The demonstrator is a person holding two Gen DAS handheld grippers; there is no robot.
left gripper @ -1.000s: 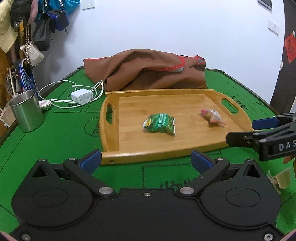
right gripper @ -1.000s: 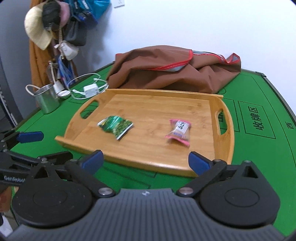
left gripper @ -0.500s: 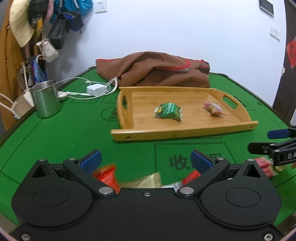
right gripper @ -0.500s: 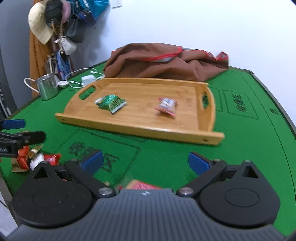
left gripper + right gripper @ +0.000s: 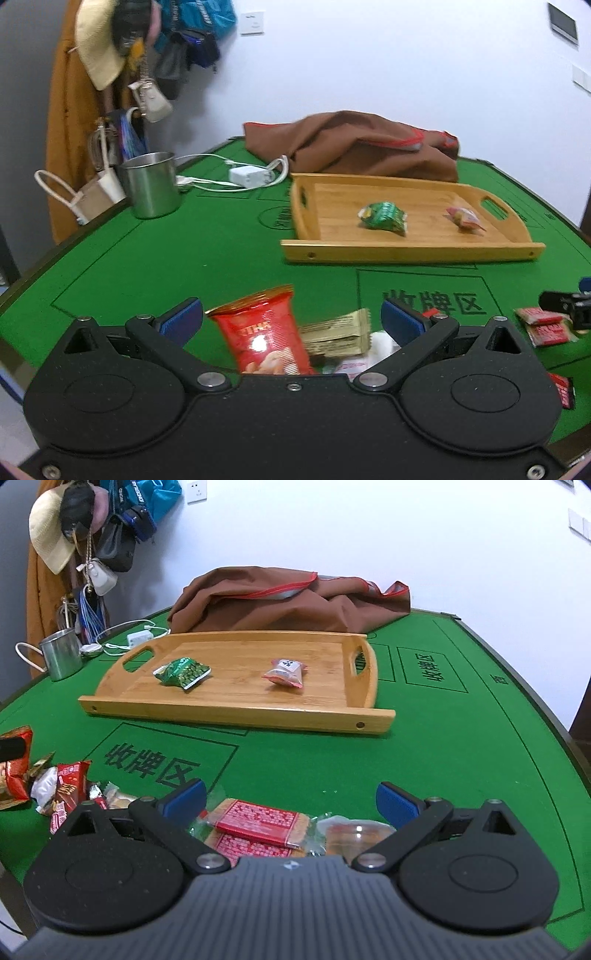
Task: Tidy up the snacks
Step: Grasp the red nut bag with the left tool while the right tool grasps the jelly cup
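A wooden tray (image 5: 410, 251) (image 5: 236, 712) on the green table holds a green packet (image 5: 384, 216) (image 5: 183, 672) and a pink packet (image 5: 465, 218) (image 5: 286, 672). My left gripper (image 5: 291, 317) is open over a red snack bag (image 5: 266, 332) and a beige packet (image 5: 340, 332) near the front edge. My right gripper (image 5: 288, 797) is open over red-and-white wafer packets (image 5: 258, 821) and a clear-wrapped snack (image 5: 354, 832). More red snacks (image 5: 66, 786) lie to its left.
A steel mug (image 5: 151, 184) (image 5: 61, 657), a white charger with cable (image 5: 247, 175) and a brown cloth bag (image 5: 354, 146) (image 5: 288, 602) stand behind the tray. Bags and a hat hang at the far left (image 5: 147, 55). The table's edge curves on the right (image 5: 535, 701).
Both grippers have drawn back from the tray toward the table's front edge. The loose snack pile has come into view between and under their fingers.
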